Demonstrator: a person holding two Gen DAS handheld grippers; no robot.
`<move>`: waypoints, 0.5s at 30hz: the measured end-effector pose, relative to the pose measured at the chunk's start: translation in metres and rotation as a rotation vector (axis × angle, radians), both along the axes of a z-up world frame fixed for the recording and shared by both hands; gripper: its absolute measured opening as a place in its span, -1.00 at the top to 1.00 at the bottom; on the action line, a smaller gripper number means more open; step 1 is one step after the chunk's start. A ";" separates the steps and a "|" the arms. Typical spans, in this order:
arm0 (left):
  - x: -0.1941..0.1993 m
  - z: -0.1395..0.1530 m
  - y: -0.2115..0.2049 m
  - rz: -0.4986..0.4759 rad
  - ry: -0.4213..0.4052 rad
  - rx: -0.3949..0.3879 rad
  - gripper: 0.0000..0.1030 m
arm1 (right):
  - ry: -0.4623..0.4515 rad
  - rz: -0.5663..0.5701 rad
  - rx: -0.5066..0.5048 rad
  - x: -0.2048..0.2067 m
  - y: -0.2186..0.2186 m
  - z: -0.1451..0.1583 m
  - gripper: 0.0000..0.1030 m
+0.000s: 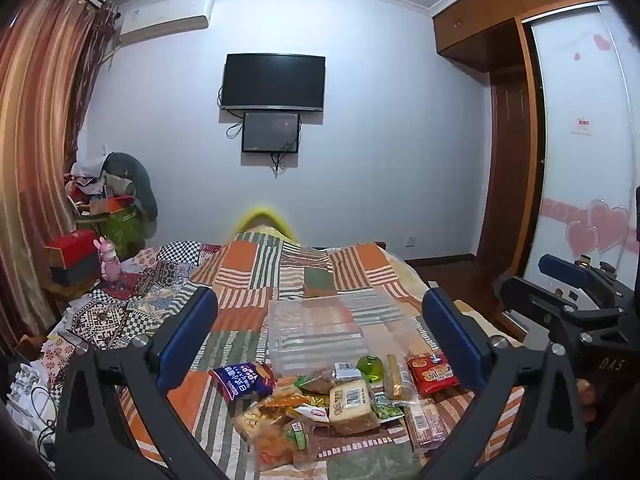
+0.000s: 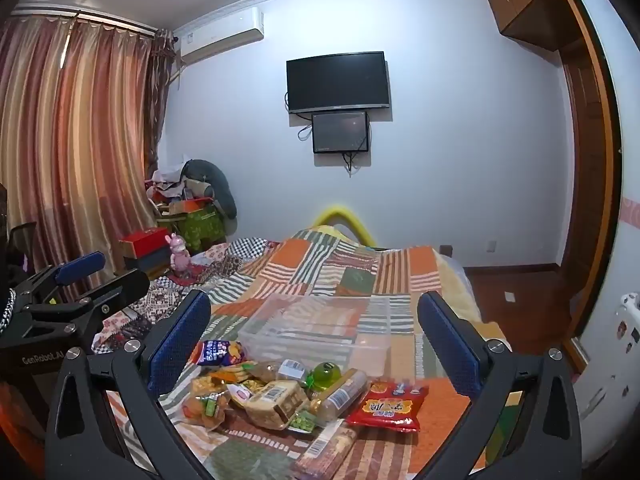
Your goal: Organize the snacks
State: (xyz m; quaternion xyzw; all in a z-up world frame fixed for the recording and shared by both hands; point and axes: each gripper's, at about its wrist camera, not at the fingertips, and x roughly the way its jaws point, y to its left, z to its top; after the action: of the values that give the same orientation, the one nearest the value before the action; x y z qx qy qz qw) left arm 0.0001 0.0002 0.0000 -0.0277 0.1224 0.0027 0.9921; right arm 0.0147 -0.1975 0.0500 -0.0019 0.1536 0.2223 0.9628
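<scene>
Both pairs of blue-padded fingers stand wide apart with nothing between them: the left gripper [image 1: 320, 328] and the right gripper [image 2: 314, 332] hang side by side above the near end of a bed, each pointing a little downward toward the far wall. From the left wrist view the right gripper shows at the right edge, and from the right wrist view the left gripper shows at the left edge, its jaws also spread. On the patchwork quilt [image 1: 256, 276] lies a loose pile of snacks [image 1: 320, 404], just nearer than a clear plastic storage box [image 2: 320, 328] that sits empty and upright on the quilt. In the pile, a blue and orange chip bag [image 2: 218, 353] lies at the far left, a red packet [image 2: 386, 404] at the right, a green jelly cup [image 2: 326, 374] near the middle toward the box, a barcoded wrapped cake [image 2: 276, 400] in the centre, and a long wafer pack [image 2: 328, 448] nearest the cameras. Neither gripper touches any snack or the box. On the far wall hang a television [image 1: 273, 82] with a smaller screen [image 1: 271, 132] under it; striped curtains [image 2: 76, 140] fill the left side, and a wooden wardrobe [image 1: 508, 140] stands at the right.
</scene>
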 end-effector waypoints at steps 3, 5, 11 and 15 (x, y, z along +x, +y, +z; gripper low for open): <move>0.001 0.000 0.001 0.004 0.000 -0.010 -1.00 | -0.003 -0.002 0.001 0.000 0.000 -0.002 -1.00; 0.001 0.000 -0.001 0.004 -0.009 0.003 -1.00 | -0.002 -0.004 -0.001 0.000 0.001 -0.004 -1.00; 0.000 0.006 -0.007 0.002 -0.007 0.010 -1.00 | -0.009 -0.008 0.001 -0.004 -0.002 0.010 -1.00; -0.002 0.002 -0.005 0.005 -0.018 0.002 -1.00 | -0.023 -0.010 0.006 -0.006 -0.002 0.004 -1.00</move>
State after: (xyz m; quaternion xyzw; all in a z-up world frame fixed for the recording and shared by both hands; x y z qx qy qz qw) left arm -0.0021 -0.0045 0.0022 -0.0271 0.1134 0.0051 0.9932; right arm 0.0092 -0.2000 0.0540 -0.0010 0.1420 0.2180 0.9656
